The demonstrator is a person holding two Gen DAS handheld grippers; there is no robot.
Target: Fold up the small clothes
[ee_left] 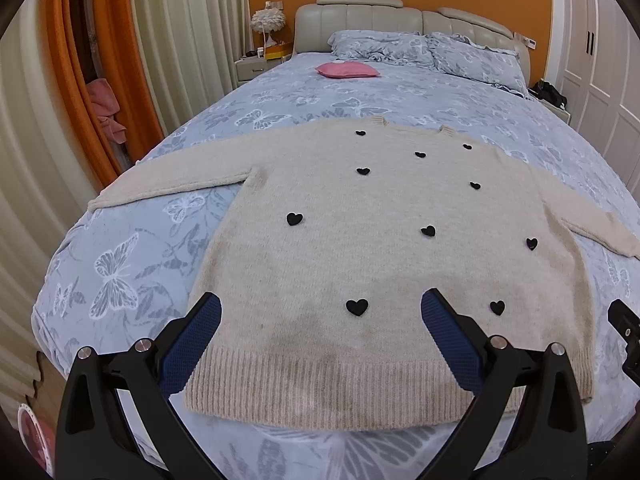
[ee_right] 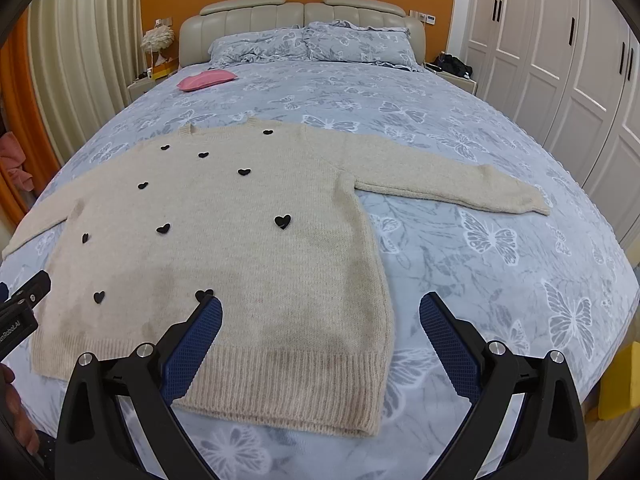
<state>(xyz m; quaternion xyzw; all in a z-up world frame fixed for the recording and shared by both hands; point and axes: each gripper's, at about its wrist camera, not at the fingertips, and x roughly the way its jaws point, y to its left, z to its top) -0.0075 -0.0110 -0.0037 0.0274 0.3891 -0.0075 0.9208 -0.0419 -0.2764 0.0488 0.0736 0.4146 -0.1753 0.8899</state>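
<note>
A cream knit sweater [ee_left: 360,208] with small black hearts lies flat, front up, on the bed, both sleeves spread out sideways, ribbed hem nearest me. It also shows in the right wrist view [ee_right: 240,232]. My left gripper [ee_left: 320,320] is open and empty, hovering over the hem's left half. My right gripper [ee_right: 320,320] is open and empty, hovering over the sweater's lower right corner. The right sleeve [ee_right: 452,184] stretches to the right; the left sleeve [ee_left: 168,176] stretches to the left.
The bed [ee_right: 480,260] has a blue butterfly cover. A pink pillow [ee_left: 347,69] and blue pillows [ee_left: 432,50] lie near the headboard. Curtains stand left, white wardrobes [ee_right: 560,60] right, nightstands at both sides of the headboard. A yellow object [ee_right: 622,384] sits by the bed's right edge.
</note>
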